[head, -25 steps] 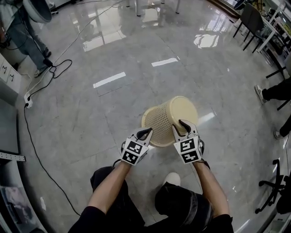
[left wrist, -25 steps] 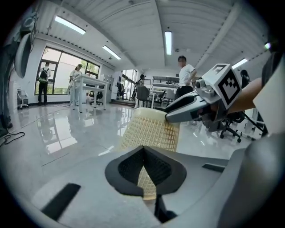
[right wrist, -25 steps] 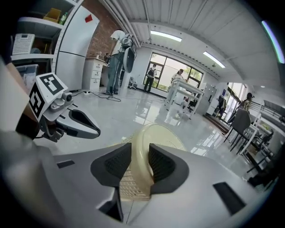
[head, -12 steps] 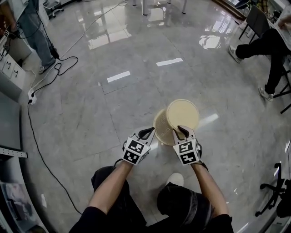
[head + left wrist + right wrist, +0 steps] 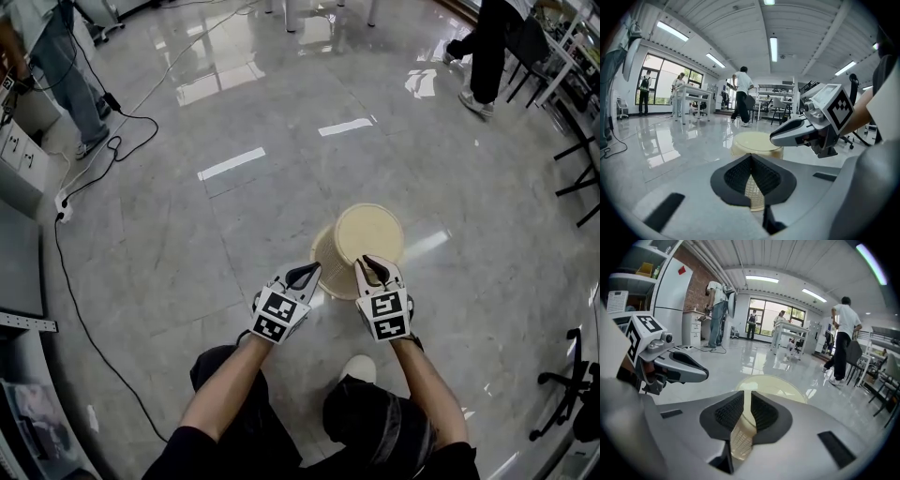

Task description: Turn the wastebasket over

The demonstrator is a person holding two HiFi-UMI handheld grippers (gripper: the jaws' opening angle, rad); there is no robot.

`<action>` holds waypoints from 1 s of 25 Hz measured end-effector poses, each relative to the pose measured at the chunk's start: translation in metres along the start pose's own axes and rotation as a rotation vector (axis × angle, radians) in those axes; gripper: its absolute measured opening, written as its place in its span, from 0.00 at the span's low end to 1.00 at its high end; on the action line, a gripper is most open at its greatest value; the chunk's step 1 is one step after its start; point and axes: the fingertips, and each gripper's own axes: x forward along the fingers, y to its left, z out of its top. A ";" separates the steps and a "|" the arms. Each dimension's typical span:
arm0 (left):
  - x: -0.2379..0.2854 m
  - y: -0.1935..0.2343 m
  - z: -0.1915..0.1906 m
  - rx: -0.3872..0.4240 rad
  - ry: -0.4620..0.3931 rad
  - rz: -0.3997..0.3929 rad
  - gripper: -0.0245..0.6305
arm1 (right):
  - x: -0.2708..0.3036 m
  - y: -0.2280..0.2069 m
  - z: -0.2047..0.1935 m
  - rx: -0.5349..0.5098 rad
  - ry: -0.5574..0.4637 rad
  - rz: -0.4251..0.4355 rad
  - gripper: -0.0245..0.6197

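The cream mesh wastebasket (image 5: 367,234) stands upside down on the glossy floor, its solid base facing up. It shows just beyond the jaws in the left gripper view (image 5: 757,142) and the right gripper view (image 5: 777,387). My left gripper (image 5: 310,272) is shut and empty, beside the basket's lower left wall. My right gripper (image 5: 368,264) hovers at the near edge of the base. Its jaws are closing; a narrow gap remains and the pads (image 5: 764,411) press on nothing. Each gripper sees the other: the right gripper (image 5: 778,137) and the left gripper (image 5: 701,375).
A black cable (image 5: 89,178) and power strip (image 5: 59,208) lie at the left by a cabinet (image 5: 17,258). One person stands at the back left (image 5: 58,66), another walks at the back right (image 5: 487,52). An office chair (image 5: 562,380) is at the right. My shoe (image 5: 356,367) is below.
The basket has swung from tilted on its side to standing upside down. The right jaws have narrowed. A person at the right has walked toward the back.
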 end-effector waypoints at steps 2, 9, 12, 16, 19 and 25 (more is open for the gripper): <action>-0.001 0.004 0.013 -0.017 -0.024 -0.001 0.05 | -0.005 -0.006 0.004 0.027 -0.015 -0.013 0.10; -0.003 0.009 0.075 0.077 -0.089 -0.017 0.05 | -0.026 -0.043 0.012 0.106 -0.047 -0.085 0.06; 0.005 0.010 0.082 0.054 -0.081 -0.009 0.05 | -0.036 -0.058 0.016 0.133 -0.047 -0.098 0.06; 0.010 -0.007 0.107 0.033 -0.087 -0.037 0.05 | -0.062 -0.090 0.032 0.164 -0.048 -0.119 0.06; 0.004 -0.020 0.156 0.061 -0.099 -0.036 0.05 | -0.092 -0.116 0.061 0.183 -0.048 -0.133 0.06; -0.046 -0.045 0.275 0.071 -0.056 -0.051 0.05 | -0.185 -0.139 0.161 0.216 -0.017 -0.121 0.06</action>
